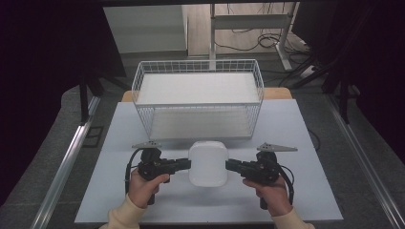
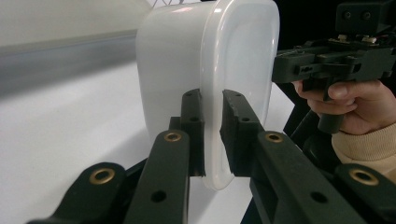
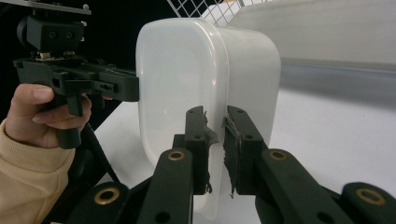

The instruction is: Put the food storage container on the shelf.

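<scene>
One white, rounded plastic container (image 1: 208, 163) sits on the desk (image 1: 119, 143) between two grippers. Left gripper (image 2: 212, 133) and right gripper (image 3: 215, 140) each pinch its rim; one wire basket (image 1: 197, 98) beyond.

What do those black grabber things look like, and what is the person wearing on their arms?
Both are black, pistol-shaped tools. The left gripper and right gripper each carry a grey three-cornered plate on top and trail a black cable. Their fingers are flat black bars with brass-coloured rivets at the joints. The right gripper's pads look frayed. The sleeves are cream, with ribbed cuffs.
</scene>
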